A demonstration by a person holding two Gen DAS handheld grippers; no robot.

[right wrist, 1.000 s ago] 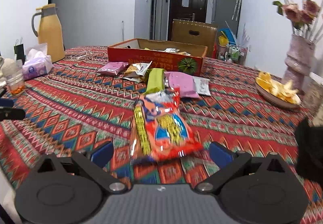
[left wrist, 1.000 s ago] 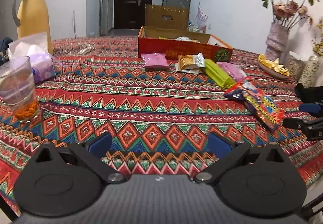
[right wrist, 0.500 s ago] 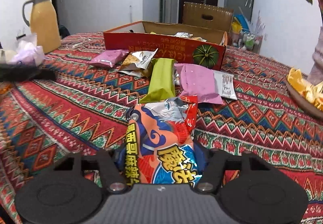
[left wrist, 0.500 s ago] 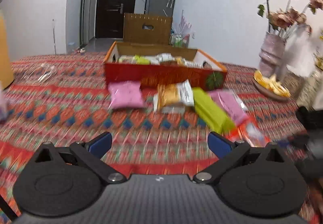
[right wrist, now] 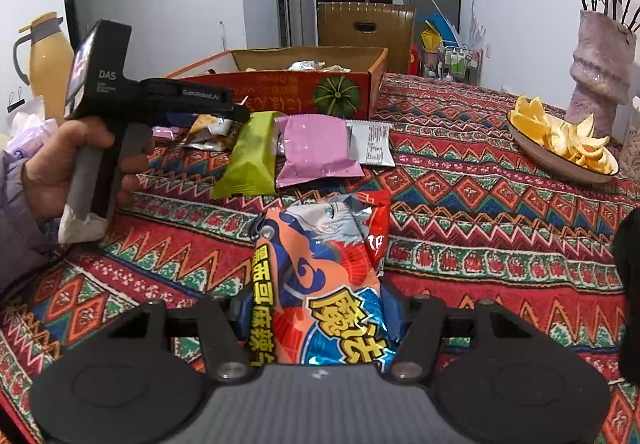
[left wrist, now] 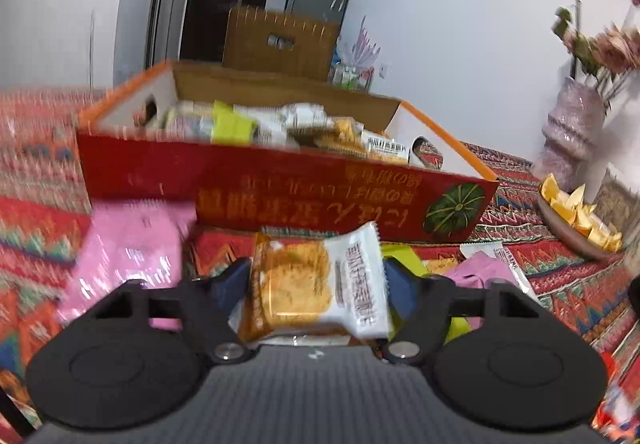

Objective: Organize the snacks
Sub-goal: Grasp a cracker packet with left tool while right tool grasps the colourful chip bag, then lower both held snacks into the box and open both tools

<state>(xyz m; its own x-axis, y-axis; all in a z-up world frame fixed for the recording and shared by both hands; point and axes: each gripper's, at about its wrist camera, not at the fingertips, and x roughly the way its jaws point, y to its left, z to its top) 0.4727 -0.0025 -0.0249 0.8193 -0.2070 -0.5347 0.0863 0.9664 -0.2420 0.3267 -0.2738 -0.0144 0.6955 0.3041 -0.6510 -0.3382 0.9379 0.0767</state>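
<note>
In the left wrist view, a pink packet (left wrist: pixel 132 256) lies at the left edge of the frame on the patterned tablecloth (left wrist: pixel 32 219), just in front of the red cardboard box (left wrist: pixel 280 187) that fills the middle and already holds several snacks. At lower centre the left gripper (left wrist: pixel 316 284) has just been closing, and its blue pads now press both sides of an orange-and-white cracker packet (left wrist: pixel 312 284). A green packet (left wrist: pixel 400 254) peeks out just behind it. At the right edge stand a dish of orange peel (left wrist: pixel 576 219) and a vase of flowers (left wrist: pixel 572 131).

In the right wrist view, a hand (right wrist: pixel 68 163) at the left holds the left gripper's black handle, with a yellow jug (right wrist: pixel 48 59) behind it. In the centre the green packet (right wrist: pixel 248 159) and a pink packet (right wrist: pixel 316 147) lie before the box (right wrist: pixel 280 83). At lower centre the right gripper (right wrist: pixel 320 316) is clamped on a large orange-and-blue snack bag (right wrist: pixel 320 284), which rests on the cloth. The dish (right wrist: pixel 560 139) and vase (right wrist: pixel 600 71) sit at the right.
</note>
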